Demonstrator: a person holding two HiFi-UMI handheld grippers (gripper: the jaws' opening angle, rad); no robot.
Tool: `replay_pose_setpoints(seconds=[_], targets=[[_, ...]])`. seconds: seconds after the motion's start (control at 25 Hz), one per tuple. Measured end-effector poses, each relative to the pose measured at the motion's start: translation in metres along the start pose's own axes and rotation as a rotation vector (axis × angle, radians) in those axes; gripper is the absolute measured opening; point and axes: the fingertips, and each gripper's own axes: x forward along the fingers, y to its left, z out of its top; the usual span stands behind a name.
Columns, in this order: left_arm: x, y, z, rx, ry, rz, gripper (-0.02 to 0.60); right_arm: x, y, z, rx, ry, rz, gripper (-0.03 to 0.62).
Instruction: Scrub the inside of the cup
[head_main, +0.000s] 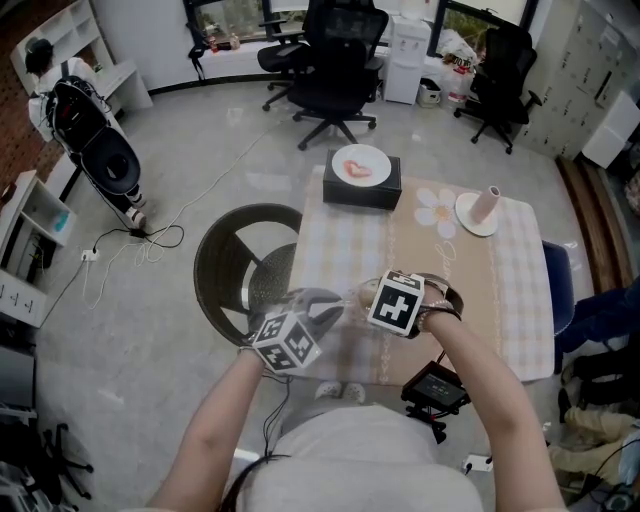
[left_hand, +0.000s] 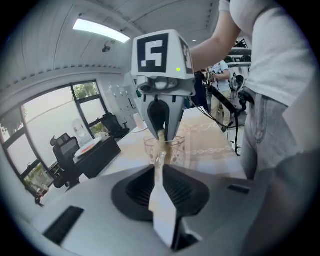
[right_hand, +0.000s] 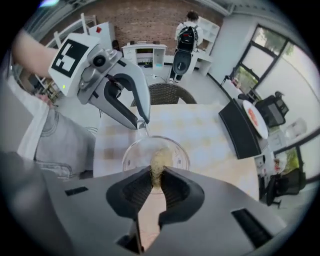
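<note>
A clear glass cup (right_hand: 156, 155) hangs above the front part of the checked table (head_main: 500, 300). My left gripper (left_hand: 159, 167) is shut on the cup's thin rim, and the cup (left_hand: 165, 149) shows just past its jaws. My right gripper (right_hand: 152, 177) points down into the cup, shut on a yellowish scrub pad (right_hand: 159, 167) that sits inside the glass. The head view has both grippers close together, the left gripper (head_main: 335, 308) and the right gripper (head_main: 368, 296) meeting at the cup (head_main: 362, 292). The cup's bottom is hidden by the pad.
A black box (head_main: 361, 185) carrying a white plate stands at the table's far edge. A white saucer with a pink tumbler (head_main: 484, 207) is at the far right. A wicker chair (head_main: 245, 265) stands left of the table, and a black device (head_main: 435, 385) hangs at the near edge.
</note>
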Motion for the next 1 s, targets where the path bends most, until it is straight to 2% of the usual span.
replay_pose_setpoints(seconds=[0.24,0.36,0.48,0.6,0.76,0.88,1.0], targets=[[0.0,-0.003,-0.007,0.001,0.01,0.0,0.054,0.006,0.012,-0.008,0.315,-0.005,0.282,0.052],[0.0,-0.002,-0.009,0.013,0.013,0.004,0.054,0.005,0.017,-0.006,0.413,-0.033,0.389,0.051],[0.0,-0.002,-0.009,0.028,0.021,0.007,0.054,0.002,0.024,-0.001,0.468,-0.07,0.469,0.051],[0.0,-0.004,-0.012,0.029,0.031,0.006,0.054,-0.001,0.026,0.005,0.532,-0.151,0.528,0.051],[0.001,-0.004,-0.017,0.0,0.031,0.009,0.054,-0.008,0.023,0.017,0.624,-0.326,0.584,0.051],[0.001,-0.003,-0.018,-0.023,0.027,0.015,0.054,-0.013,0.018,0.02,0.686,-0.418,0.609,0.051],[0.002,-0.003,-0.022,-0.033,0.036,0.014,0.054,-0.015,0.013,0.018,0.734,-0.467,0.605,0.051]])
